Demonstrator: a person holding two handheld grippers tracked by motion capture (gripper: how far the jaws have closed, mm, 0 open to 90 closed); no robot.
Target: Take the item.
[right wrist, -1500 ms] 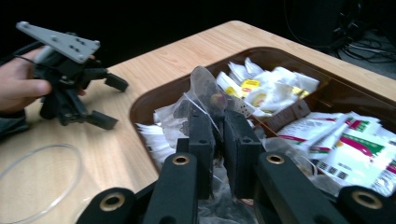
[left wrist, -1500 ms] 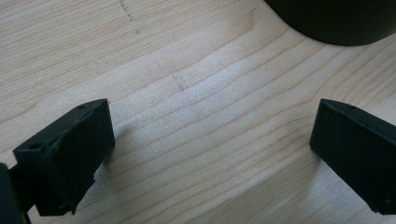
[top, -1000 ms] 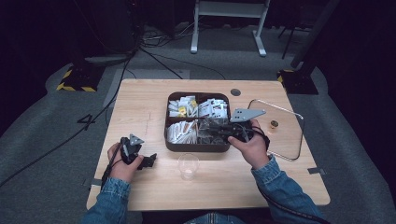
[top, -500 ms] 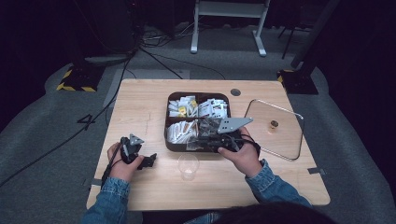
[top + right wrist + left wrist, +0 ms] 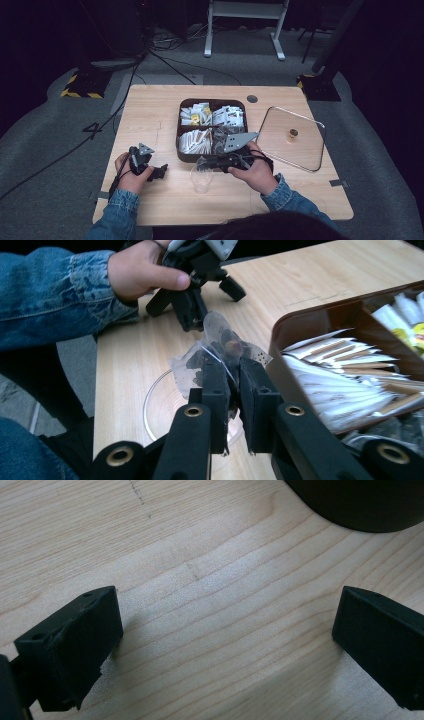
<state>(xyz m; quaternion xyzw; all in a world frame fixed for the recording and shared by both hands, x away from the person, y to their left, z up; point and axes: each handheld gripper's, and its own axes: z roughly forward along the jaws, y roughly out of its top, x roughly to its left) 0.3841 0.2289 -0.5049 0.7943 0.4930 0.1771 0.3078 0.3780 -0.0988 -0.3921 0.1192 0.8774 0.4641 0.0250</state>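
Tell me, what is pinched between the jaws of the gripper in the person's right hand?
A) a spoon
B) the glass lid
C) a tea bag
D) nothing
C: the right gripper is shut on a tea bag above the clear glass cup.

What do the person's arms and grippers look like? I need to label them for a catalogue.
Both arms wear blue denim sleeves. The left gripper and right gripper are black, each with two blocky jaws and brass-ringed pivots. A grey three-cornered plate tops each, and a black cable trails from the left one.
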